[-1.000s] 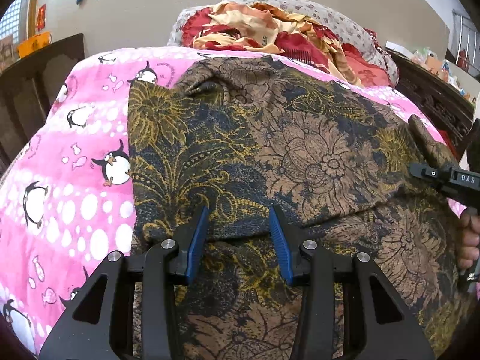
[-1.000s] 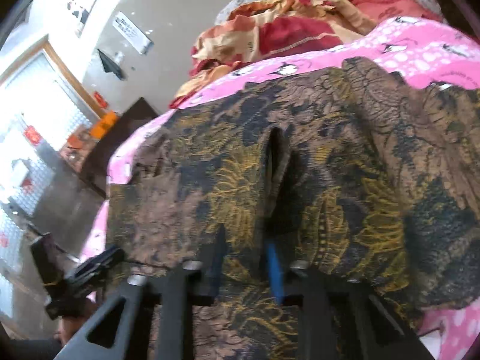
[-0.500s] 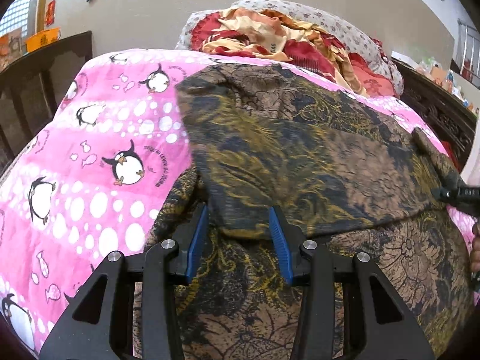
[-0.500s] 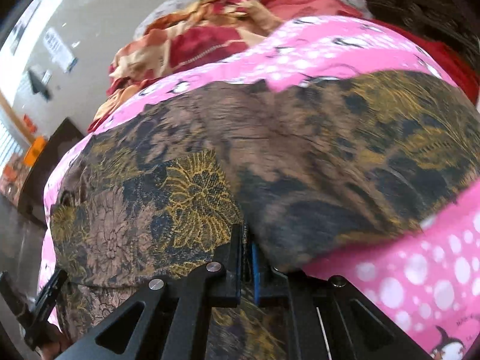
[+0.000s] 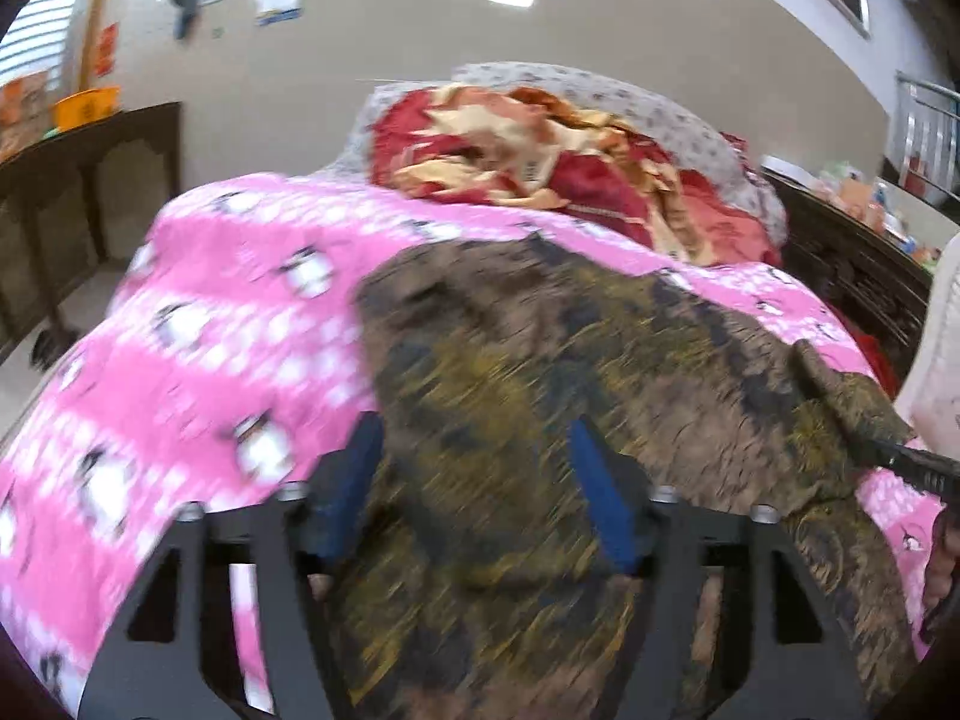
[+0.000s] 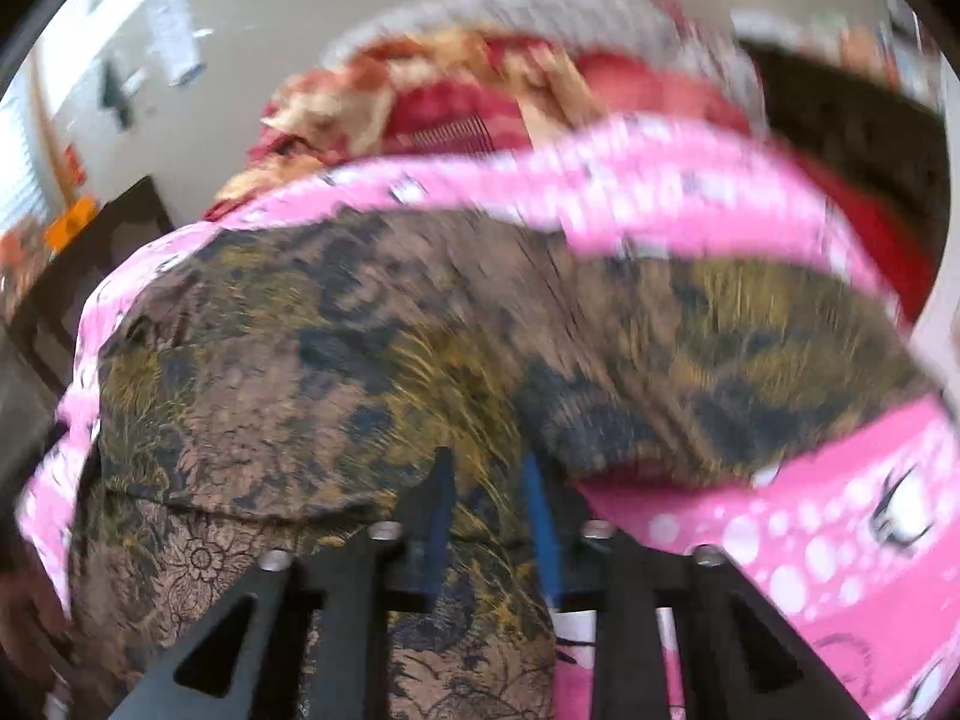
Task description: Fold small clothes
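Observation:
A brown, gold and navy floral garment [image 5: 540, 372] lies folded on the pink penguin blanket [image 5: 240, 324]. My left gripper [image 5: 477, 480] hovers over its near edge. Its jaws are opening, and the blue pads [image 5: 600, 504] stand wide apart with cloth lying loose between them. In the right wrist view the same garment [image 6: 360, 360] fills the middle. My right gripper [image 6: 489, 498] is over its near right part. Its jaws are opening too, a narrow gap shows, and fabric sits between the pads without being pinched. The right gripper's tip [image 5: 918, 468] shows at the left view's right edge. Both views are motion-blurred.
A heap of red and cream bedding [image 5: 558, 162] on a speckled pillow lies at the far end of the bed. A dark wooden cabinet [image 5: 84, 192] stands to the left and a dark carved frame [image 5: 852, 276] to the right. A hand [image 5: 942, 564] holds the right gripper.
The garment's left side was drawn over onto the rest, which made it narrower. Both grippers' jaws have since parted and let the cloth go. Both grippers have risen.

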`<state>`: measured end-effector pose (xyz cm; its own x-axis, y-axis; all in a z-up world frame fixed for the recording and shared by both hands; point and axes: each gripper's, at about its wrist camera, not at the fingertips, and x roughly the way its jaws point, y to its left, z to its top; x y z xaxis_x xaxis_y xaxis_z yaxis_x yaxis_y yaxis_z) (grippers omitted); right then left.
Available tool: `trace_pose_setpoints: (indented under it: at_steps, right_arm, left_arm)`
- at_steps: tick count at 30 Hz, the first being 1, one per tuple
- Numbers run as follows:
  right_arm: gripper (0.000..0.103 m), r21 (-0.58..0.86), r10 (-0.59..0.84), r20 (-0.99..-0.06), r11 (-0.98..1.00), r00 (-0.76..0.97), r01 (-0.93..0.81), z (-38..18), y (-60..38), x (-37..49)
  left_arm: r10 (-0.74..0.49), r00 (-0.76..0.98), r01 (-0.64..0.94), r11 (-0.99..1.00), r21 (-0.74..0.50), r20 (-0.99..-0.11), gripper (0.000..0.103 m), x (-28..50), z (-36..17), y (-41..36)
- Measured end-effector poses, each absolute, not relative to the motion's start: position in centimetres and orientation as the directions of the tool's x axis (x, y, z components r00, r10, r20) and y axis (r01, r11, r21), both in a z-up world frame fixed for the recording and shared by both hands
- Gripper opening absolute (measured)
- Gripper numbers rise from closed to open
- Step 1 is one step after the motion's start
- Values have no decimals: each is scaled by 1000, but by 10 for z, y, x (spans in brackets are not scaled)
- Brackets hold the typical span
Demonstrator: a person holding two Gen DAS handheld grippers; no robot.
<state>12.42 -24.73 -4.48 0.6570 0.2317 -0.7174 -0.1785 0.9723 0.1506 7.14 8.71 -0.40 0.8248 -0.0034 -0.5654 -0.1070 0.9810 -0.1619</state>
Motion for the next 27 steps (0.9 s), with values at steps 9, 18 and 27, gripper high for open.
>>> trace_pose_setpoints:
  at_steps: [9, 18, 27]
  right_arm:
    - [32, 189, 295, -779, 952, 554, -241, -94, -218, 163]
    - [40, 137, 269, -764, 956, 586, -260, -60, -198, 181]
    - [51, 80, 213, -755, 969, 621, -235, -96, -173, 231]
  left_arm:
    - [17, 654, -317, 914, -254, -756, 62, 121, -58, 139]
    - [69, 785, -210, 965, -159, -615, 62, 147, 2, 98]
    - [61, 655, -254, 957, -144, -753, 61, 192, -59, 126]
